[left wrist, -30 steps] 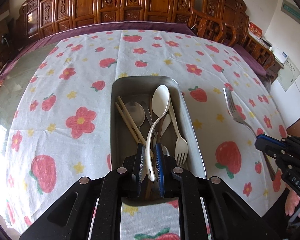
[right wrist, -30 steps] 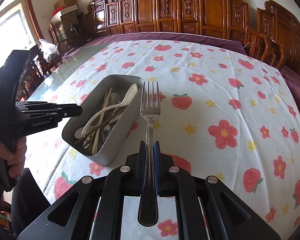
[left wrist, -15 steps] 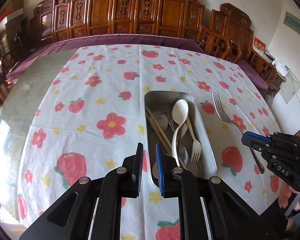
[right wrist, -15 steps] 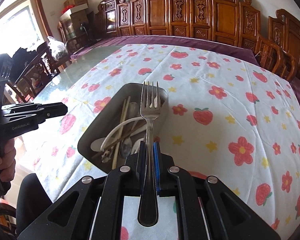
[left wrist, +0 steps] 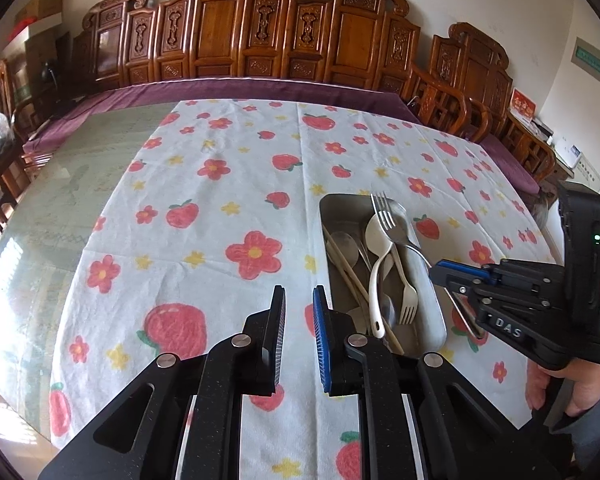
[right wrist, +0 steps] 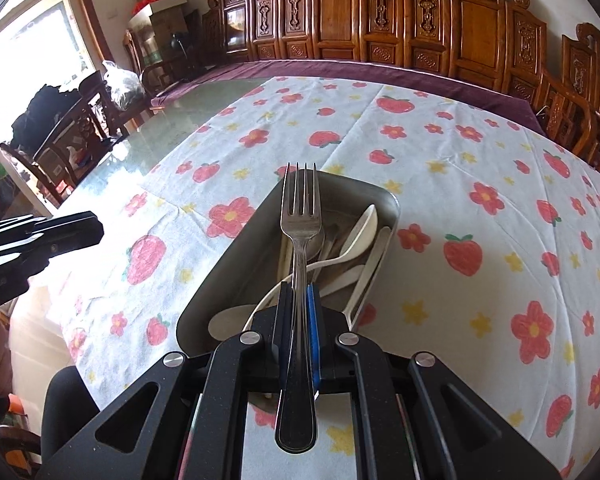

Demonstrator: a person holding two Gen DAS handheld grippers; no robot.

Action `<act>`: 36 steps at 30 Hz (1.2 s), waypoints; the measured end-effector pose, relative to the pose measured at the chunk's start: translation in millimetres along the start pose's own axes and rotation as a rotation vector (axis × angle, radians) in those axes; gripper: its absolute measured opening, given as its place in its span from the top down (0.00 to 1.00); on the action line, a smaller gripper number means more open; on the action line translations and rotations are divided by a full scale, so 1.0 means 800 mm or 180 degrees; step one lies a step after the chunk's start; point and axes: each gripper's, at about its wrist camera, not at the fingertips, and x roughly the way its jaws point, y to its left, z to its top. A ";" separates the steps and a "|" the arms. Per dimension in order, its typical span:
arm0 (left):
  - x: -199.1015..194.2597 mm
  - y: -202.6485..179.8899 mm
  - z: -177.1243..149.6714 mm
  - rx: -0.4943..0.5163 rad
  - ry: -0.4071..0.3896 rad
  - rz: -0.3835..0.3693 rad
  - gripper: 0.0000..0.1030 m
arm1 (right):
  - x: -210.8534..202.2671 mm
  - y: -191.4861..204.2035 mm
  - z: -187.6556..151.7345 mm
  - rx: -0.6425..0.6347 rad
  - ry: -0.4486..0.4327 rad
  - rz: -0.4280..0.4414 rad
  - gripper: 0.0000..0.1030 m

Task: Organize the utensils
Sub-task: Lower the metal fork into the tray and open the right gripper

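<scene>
A grey metal tray (left wrist: 431, 296) sits on the flowered tablecloth and holds a white spoon (left wrist: 376, 240), a white plastic fork (left wrist: 406, 300), chopsticks (left wrist: 346, 270) and a metal spoon (left wrist: 344, 240). My right gripper (right wrist: 299, 288) is shut on the handle of a metal fork (right wrist: 300, 208). The fork's tines hang above the tray (right wrist: 228, 280), over the white spoon (right wrist: 364, 224). From the left wrist view that fork (left wrist: 384, 210) reaches over the tray's far end. My left gripper (left wrist: 299, 292) stands left of the tray, jaws a little apart and empty.
Carved wooden chairs (left wrist: 260, 36) line the table's far side. Bare glass tabletop (left wrist: 72, 184) lies left of the cloth. A hand (left wrist: 572, 392) holds the right gripper's handle at the near right. The left gripper's black finger (right wrist: 60, 236) shows at the left edge.
My left gripper let go of the white spoon, which now lies in the tray, and drew back to the left. My right gripper carried the fork leftward to above the tray.
</scene>
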 end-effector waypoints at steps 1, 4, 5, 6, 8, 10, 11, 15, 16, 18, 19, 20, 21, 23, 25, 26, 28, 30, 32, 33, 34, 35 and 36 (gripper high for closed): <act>-0.001 0.002 0.000 -0.0003 -0.0002 -0.0003 0.88 | 0.005 0.002 0.002 0.0007 0.0021 0.0001 0.91; -0.003 0.007 0.000 -0.0010 -0.0010 0.0002 0.87 | 0.020 0.005 0.008 0.0056 0.0082 0.0004 0.91; -0.003 0.009 -0.001 -0.0014 -0.0012 0.0002 0.87 | 0.024 0.005 0.010 0.0076 0.0102 0.0007 0.91; -0.004 0.010 -0.001 -0.0018 -0.0012 0.0002 0.87 | 0.030 0.005 0.012 0.0099 0.0126 0.0009 0.91; -0.004 0.013 -0.002 -0.0026 -0.0008 0.0004 0.87 | 0.040 0.005 0.016 0.0134 0.0162 0.0001 0.91; -0.004 0.014 -0.003 -0.0024 -0.0003 0.0009 0.87 | 0.048 0.007 0.019 0.0148 0.0197 -0.0025 0.91; -0.003 0.015 -0.003 -0.0026 0.0000 0.0010 0.87 | 0.053 0.008 0.021 0.0155 0.0218 -0.0039 0.91; -0.003 0.018 -0.005 -0.0037 0.0008 0.0013 0.87 | 0.068 0.010 0.024 0.0201 0.0298 -0.0072 0.91; -0.003 0.018 -0.005 -0.0039 0.0011 0.0014 0.87 | 0.070 0.010 0.024 0.0212 0.0322 -0.0070 0.91; -0.003 0.019 -0.006 -0.0037 0.0016 0.0019 0.87 | 0.075 0.010 0.023 0.0243 0.0376 -0.0087 0.91; -0.002 0.018 -0.006 -0.0037 0.0018 0.0019 0.87 | 0.076 0.010 0.022 0.0266 0.0393 -0.0071 0.91; -0.002 0.018 -0.006 -0.0036 0.0016 0.0018 0.87 | 0.076 0.010 0.021 0.0281 0.0403 -0.0056 0.91; -0.002 0.018 -0.006 -0.0033 0.0018 0.0019 0.87 | 0.077 0.011 0.020 0.0295 0.0410 -0.0043 0.91; -0.002 0.017 -0.007 -0.0029 0.0019 0.0020 0.87 | 0.077 0.012 0.017 0.0320 0.0421 -0.0012 0.91; -0.001 0.016 -0.007 -0.0022 0.0022 0.0022 0.87 | 0.077 0.013 0.016 0.0370 0.0431 0.0074 0.91; -0.001 0.015 -0.007 -0.0020 0.0023 0.0022 0.87 | 0.076 0.013 0.016 0.0395 0.0428 0.0136 0.90; -0.001 0.014 -0.008 -0.0018 0.0026 0.0026 0.87 | 0.077 0.014 0.016 0.0400 0.0435 0.0210 0.90; -0.001 0.013 -0.008 -0.0016 0.0027 0.0026 0.87 | 0.078 0.015 0.016 0.0398 0.0416 0.0254 0.91; -0.001 0.014 -0.007 -0.0018 0.0027 0.0024 0.87 | 0.077 0.014 0.016 0.0410 0.0382 0.0342 0.91; -0.001 0.013 -0.008 -0.0011 0.0031 0.0025 0.87 | 0.077 0.014 0.017 0.0411 0.0356 0.0381 0.91; -0.001 0.011 -0.009 -0.0005 0.0034 0.0028 0.87 | 0.077 0.014 0.019 0.0393 0.0336 0.0384 0.91; 0.000 0.009 -0.009 0.0000 0.0037 0.0030 0.87 | 0.076 0.014 0.019 0.0373 0.0324 0.0395 0.91; -0.001 0.009 -0.010 0.0004 0.0037 0.0030 0.87 | 0.075 0.014 0.020 0.0362 0.0311 0.0406 0.91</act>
